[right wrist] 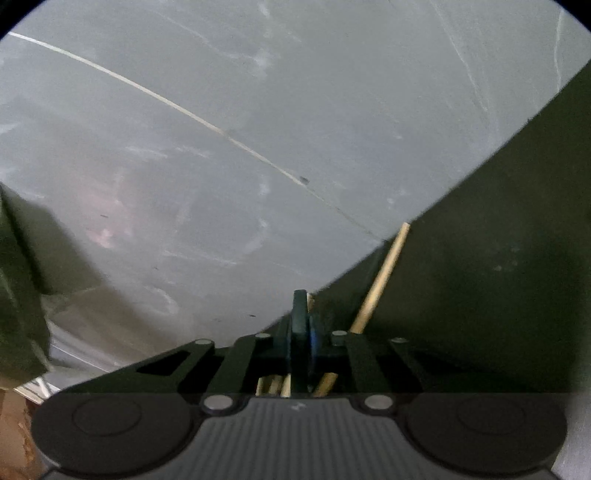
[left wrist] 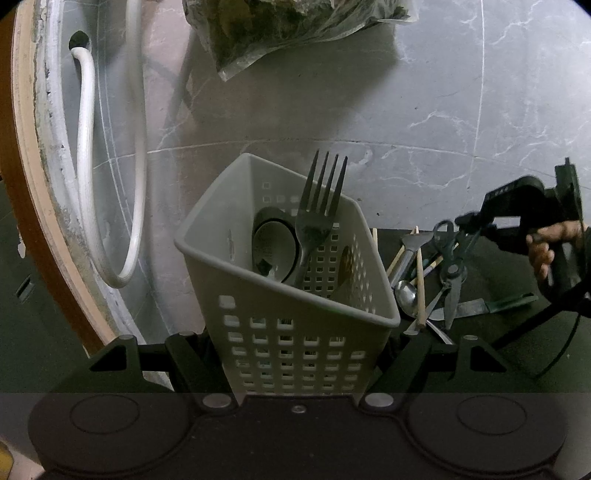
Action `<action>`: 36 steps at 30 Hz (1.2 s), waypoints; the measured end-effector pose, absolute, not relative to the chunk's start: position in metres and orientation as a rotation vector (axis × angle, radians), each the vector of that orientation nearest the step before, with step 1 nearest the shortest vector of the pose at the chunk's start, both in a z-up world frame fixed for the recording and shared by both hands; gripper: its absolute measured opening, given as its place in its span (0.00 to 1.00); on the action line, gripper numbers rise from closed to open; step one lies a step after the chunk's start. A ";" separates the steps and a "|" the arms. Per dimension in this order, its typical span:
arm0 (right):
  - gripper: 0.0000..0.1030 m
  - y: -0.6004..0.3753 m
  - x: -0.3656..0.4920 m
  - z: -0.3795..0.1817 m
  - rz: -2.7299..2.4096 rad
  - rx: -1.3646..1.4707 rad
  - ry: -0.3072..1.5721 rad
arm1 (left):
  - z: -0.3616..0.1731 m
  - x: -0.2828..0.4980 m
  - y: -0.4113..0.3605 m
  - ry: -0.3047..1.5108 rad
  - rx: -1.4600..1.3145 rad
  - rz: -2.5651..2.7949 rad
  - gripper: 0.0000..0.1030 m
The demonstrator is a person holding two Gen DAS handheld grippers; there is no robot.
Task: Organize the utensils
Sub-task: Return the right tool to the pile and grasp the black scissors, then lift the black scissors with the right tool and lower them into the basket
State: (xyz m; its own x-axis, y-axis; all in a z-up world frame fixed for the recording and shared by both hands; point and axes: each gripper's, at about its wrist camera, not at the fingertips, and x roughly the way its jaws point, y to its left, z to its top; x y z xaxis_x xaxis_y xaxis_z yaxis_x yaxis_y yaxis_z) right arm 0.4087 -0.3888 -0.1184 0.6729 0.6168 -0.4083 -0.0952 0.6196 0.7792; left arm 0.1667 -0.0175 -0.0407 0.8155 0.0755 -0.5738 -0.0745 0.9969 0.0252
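A grey perforated utensil basket (left wrist: 207, 221) sits between the fingers of my left gripper (left wrist: 301, 336), which is shut on its lower walls. Inside the basket stand a black fork (left wrist: 317, 221) and a ladle (left wrist: 275, 251). To its right, loose utensils lie on a dark mat (left wrist: 498, 266): scissors (left wrist: 452, 273), a metal spoon (left wrist: 405, 295), chopsticks (left wrist: 420, 284) and a green-handled knife (left wrist: 476, 306). My right gripper (left wrist: 467, 221), held by a hand, reaches the scissors' handle end. In the right wrist view my right gripper (right wrist: 301, 332) is shut on a dark scissors handle (right wrist: 300, 306), with a chopstick (right wrist: 380, 280) beside it.
Grey marble surface (left wrist: 332, 110) stretches beyond the basket. A white hose (left wrist: 86, 166) loops at the left beside a wooden edge (left wrist: 22, 184). A clear plastic bag of greens (left wrist: 288, 29) lies at the far top. The dark mat (right wrist: 480, 277) fills the right of the right wrist view.
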 end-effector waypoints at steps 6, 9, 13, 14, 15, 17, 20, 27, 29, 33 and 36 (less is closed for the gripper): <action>0.10 -0.387 0.375 -0.085 0.437 0.781 0.638 | -0.041 0.165 -0.016 0.605 0.005 0.068 0.74; 0.09 -0.387 0.362 -0.067 0.425 0.755 0.578 | -0.042 0.164 -0.015 0.599 0.006 0.060 0.74; 0.10 -0.384 0.342 -0.042 0.402 0.668 0.505 | -0.042 0.164 -0.012 0.592 0.010 0.045 0.74; 0.10 -0.383 0.338 -0.037 0.404 0.661 0.489 | -0.042 0.163 -0.012 0.590 0.010 0.042 0.74; 0.10 -0.383 0.334 -0.030 0.406 0.657 0.475 | -0.042 0.163 -0.011 0.587 0.012 0.037 0.74; 0.10 -0.386 0.320 -0.016 0.414 0.649 0.442 | -0.043 0.163 -0.010 0.584 0.014 0.029 0.74; 0.10 -0.379 0.306 0.003 0.427 0.618 0.393 | -0.043 0.164 -0.008 0.578 0.018 0.017 0.74; 0.10 -0.345 0.269 0.051 0.524 0.551 0.273 | -0.044 0.164 -0.003 0.570 0.020 -0.007 0.74; 0.10 -0.330 0.256 0.060 0.571 0.524 0.245 | -0.044 0.164 -0.002 0.568 0.022 -0.012 0.74; 0.10 -0.295 0.236 0.072 0.665 0.452 0.210 | -0.044 0.164 -0.001 0.566 0.025 -0.027 0.74; 0.10 -0.266 0.224 0.078 0.734 0.362 0.169 | -0.045 0.164 -0.001 0.565 0.029 -0.039 0.74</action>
